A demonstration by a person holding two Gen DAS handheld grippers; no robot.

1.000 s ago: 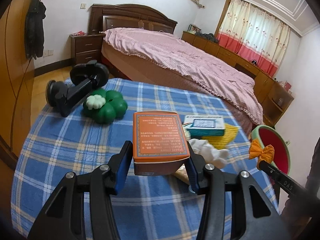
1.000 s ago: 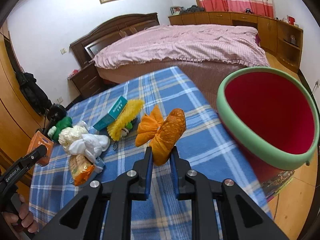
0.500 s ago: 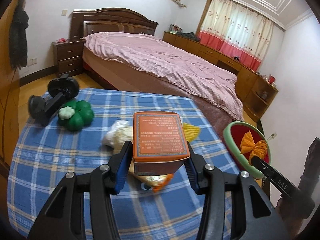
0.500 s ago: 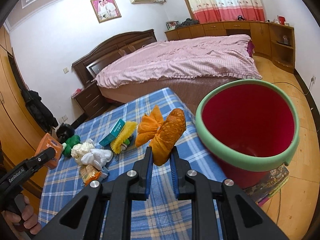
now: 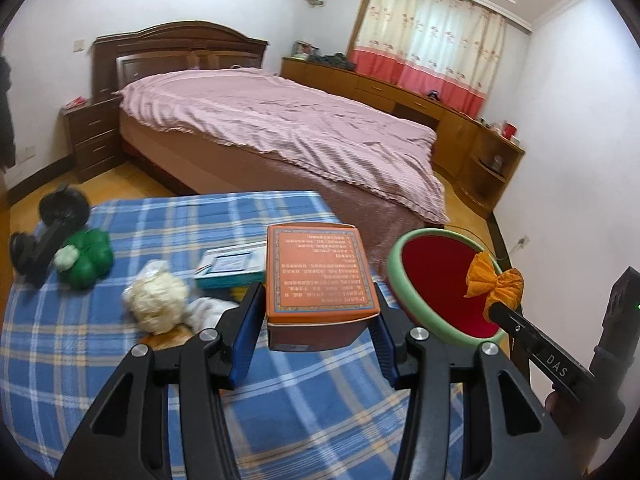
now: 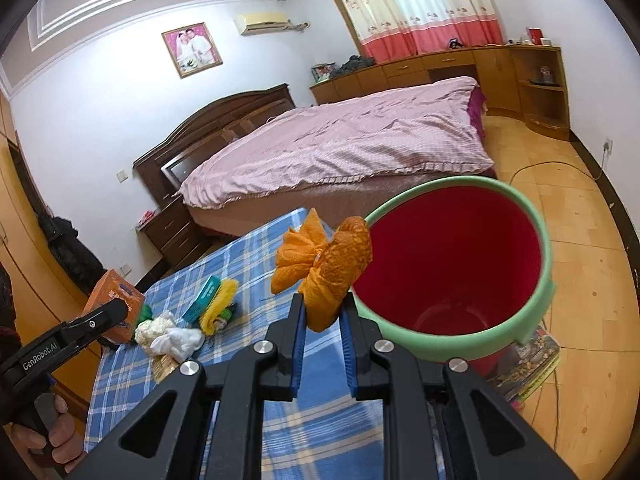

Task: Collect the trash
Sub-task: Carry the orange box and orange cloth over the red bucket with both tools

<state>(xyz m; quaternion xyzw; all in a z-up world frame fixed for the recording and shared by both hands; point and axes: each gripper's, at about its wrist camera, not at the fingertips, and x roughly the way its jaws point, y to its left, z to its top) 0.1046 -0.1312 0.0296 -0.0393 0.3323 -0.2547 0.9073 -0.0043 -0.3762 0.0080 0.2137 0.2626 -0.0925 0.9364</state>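
While both loads remain clamped as they were a second ago, the two grippers have been carried away from the clutter and toward the bin. Nearest in the left wrist view, the left gripper (image 5: pixel 320 334) is closed partway on a flat orange cardboard box with printed text (image 5: pixel 320 276), its blue pads pressed against the box's two sides and the box held clear above the blue plaid tablecloth (image 5: pixel 120 368). Nearest in the right wrist view, the right gripper (image 6: pixel 324 326) is closed almost fully on a crumpled orange paper wad (image 6: pixel 324 268), which is now held at the near rim of the round red bin with a pale green rim (image 6: pixel 452 268); earlier the wad was seen over the cloth, beside the bin. From this it is judged that the wad is almost placed for release, and that the box must travel further right before it can be dropped. Farther back on the cloth, uncollected, are left a white crumpled tissue wad (image 5: pixel 156 300), a teal-and-white carton (image 5: pixel 230 266) and a green clover-shaped object (image 5: pixel 88 258). Beyond the table a pink-covered bed (image 5: pixel 280 128) is seen.
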